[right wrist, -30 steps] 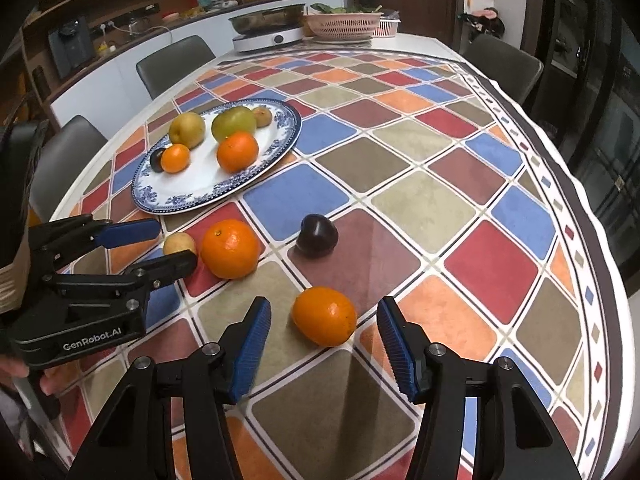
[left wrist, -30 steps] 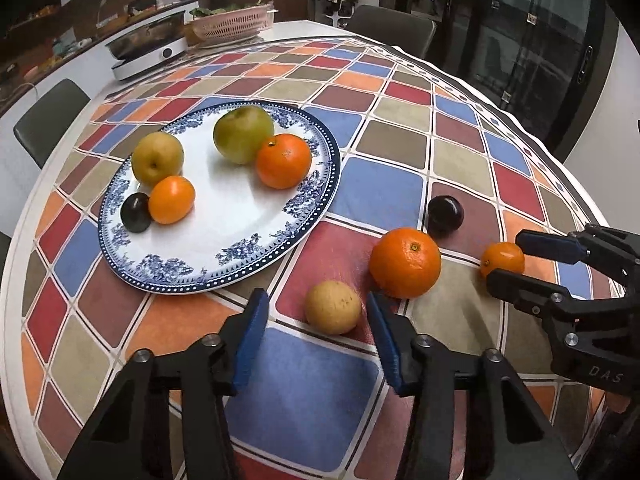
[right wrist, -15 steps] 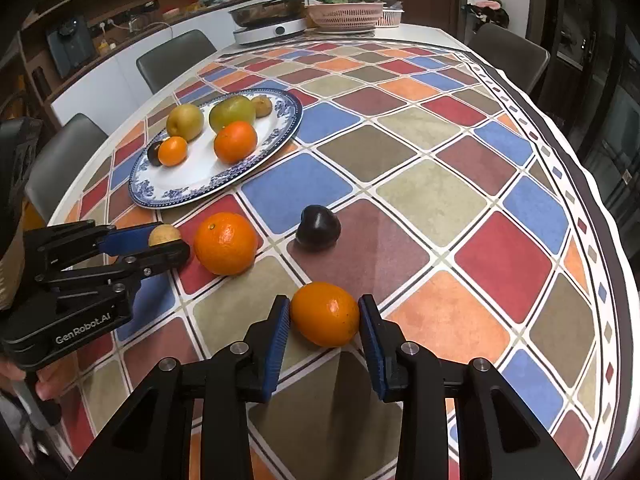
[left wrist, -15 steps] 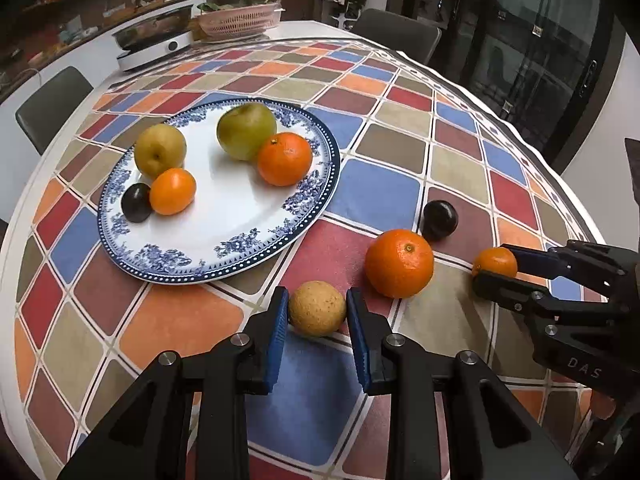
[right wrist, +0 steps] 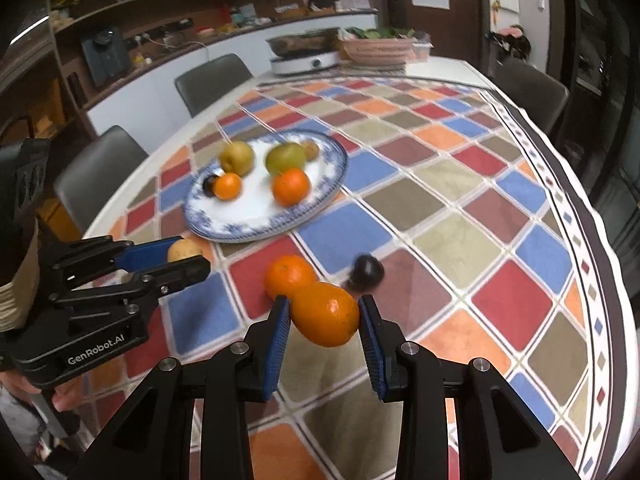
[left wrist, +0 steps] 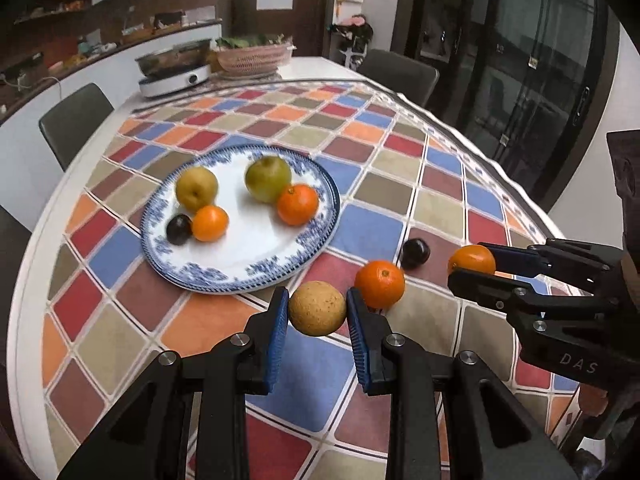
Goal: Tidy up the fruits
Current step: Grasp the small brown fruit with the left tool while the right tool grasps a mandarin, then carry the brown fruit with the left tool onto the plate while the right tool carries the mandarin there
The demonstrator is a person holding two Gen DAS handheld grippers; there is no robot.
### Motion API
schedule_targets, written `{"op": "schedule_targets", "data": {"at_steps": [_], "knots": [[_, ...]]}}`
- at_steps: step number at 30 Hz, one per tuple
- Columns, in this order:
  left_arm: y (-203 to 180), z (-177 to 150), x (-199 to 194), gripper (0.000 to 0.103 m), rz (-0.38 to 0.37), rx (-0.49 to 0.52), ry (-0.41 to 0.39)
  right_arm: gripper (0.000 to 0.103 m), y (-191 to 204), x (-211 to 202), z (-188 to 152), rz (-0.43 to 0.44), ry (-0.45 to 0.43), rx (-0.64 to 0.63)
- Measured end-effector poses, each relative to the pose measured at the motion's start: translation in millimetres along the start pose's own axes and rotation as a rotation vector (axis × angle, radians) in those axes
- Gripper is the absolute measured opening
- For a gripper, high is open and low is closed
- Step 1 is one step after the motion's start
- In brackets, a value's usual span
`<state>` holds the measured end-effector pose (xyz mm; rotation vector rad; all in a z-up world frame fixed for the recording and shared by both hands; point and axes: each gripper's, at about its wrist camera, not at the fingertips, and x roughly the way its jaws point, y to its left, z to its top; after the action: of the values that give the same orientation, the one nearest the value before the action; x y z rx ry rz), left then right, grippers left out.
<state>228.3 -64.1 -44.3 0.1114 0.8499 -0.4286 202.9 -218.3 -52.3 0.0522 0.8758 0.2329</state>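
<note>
Left wrist view: left gripper pinching a round tan speckled fruit, lifted off the multicoloured checked tablecloth. Blue-and-white patterned plate behind with five fruits showing. Right gripper off to the side, clamped on a small orange.

Right wrist view: same small orange squeezed between blue pads, up close. Also showing here only: a small brown fruit at the plate's far edge, hidden in the other view. Loose orange and dark plum on the cloth.
</note>
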Motion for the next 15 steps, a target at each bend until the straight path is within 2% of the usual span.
{"op": "schedule_targets", "data": {"at_steps": [7,15], "knots": [[12,16,-20,0.029,0.030,-0.020,-0.055,0.036,15,-9,27,0.056,-0.045,-0.045],[37,35,-21,0.029,0.070,-0.031,-0.080,0.036,27,-2,63,0.078,-0.071,-0.102]]}}
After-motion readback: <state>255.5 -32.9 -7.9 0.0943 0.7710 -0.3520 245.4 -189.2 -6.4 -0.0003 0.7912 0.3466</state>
